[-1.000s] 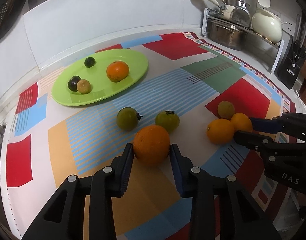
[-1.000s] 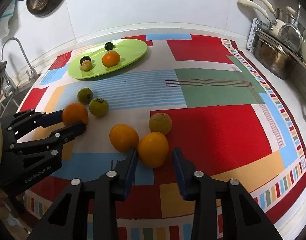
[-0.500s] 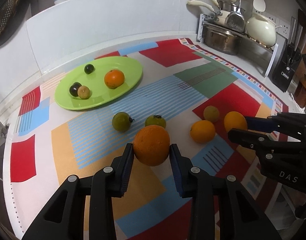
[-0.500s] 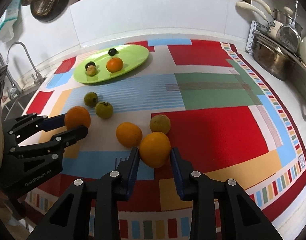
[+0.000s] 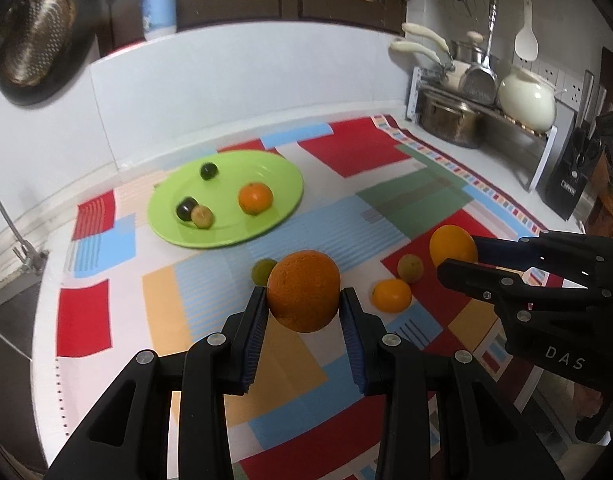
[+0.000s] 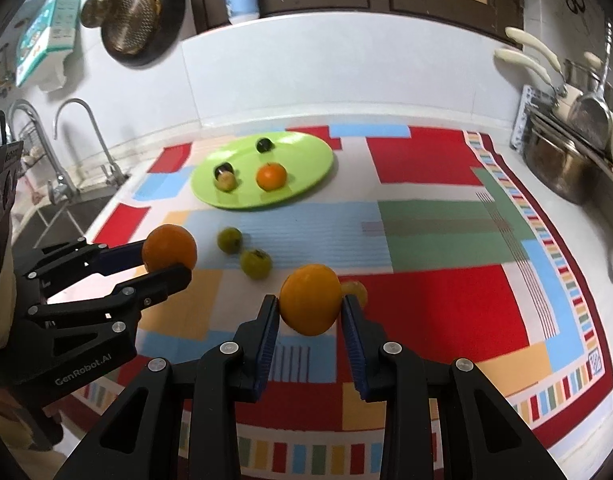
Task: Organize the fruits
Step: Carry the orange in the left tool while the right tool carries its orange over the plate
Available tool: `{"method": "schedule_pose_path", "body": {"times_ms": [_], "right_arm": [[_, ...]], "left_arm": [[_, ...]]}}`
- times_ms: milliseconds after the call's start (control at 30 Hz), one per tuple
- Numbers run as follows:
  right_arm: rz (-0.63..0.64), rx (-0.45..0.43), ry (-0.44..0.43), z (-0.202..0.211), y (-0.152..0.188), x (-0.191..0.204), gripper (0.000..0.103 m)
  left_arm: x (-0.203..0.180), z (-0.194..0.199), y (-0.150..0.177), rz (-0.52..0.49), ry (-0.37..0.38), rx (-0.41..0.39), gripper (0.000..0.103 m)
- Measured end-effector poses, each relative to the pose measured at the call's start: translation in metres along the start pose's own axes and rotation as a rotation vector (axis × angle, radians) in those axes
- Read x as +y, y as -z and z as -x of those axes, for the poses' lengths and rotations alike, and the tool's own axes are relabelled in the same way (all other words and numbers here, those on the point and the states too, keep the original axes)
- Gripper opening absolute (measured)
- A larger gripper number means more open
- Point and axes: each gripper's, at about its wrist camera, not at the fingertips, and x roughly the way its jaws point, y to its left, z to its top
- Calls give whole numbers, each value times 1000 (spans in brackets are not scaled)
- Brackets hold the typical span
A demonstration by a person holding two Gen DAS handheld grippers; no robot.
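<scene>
My left gripper (image 5: pixel 302 300) is shut on a large orange (image 5: pixel 303 296) and holds it above the patterned cloth; it also shows in the right wrist view (image 6: pixel 168 254). My right gripper (image 6: pixel 309 306) is shut on a yellow-orange fruit (image 6: pixel 310 298), also lifted; it shows in the left wrist view (image 5: pixel 460 252). A green plate (image 5: pixel 282 176) at the back holds an orange (image 5: pixel 255 198), two dark fruits and a small yellowish one. On the cloth lie a small orange (image 5: pixel 391 295), a yellowish fruit (image 5: pixel 410 268) and two green fruits (image 6: pixel 229 239), (image 6: pixel 256 263).
A rack with a steel pot (image 5: pixel 450 122), pans and a white kettle (image 5: pixel 526 98) stands at the back right. A black knife block (image 5: pixel 572 176) is at the right edge. A sink with taps (image 6: pixel 72 152) lies to the left. White backsplash behind.
Both grippers have risen off the cloth, each carrying its fruit. The fruits on the cloth and the plate now look farther below.
</scene>
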Motion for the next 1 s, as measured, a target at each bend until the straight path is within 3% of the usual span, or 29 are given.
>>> {"method": "schedule_pose_path", "body": {"times_ms": [433, 1000], "right_arm": [[62, -78, -80, 12, -33, 10, 33], [103, -136, -144, -8, -100, 14, 33]], "left_arm": [[11, 27, -30, 19, -59, -106, 36], [39, 17, -79, 37, -114, -161, 36]]}}
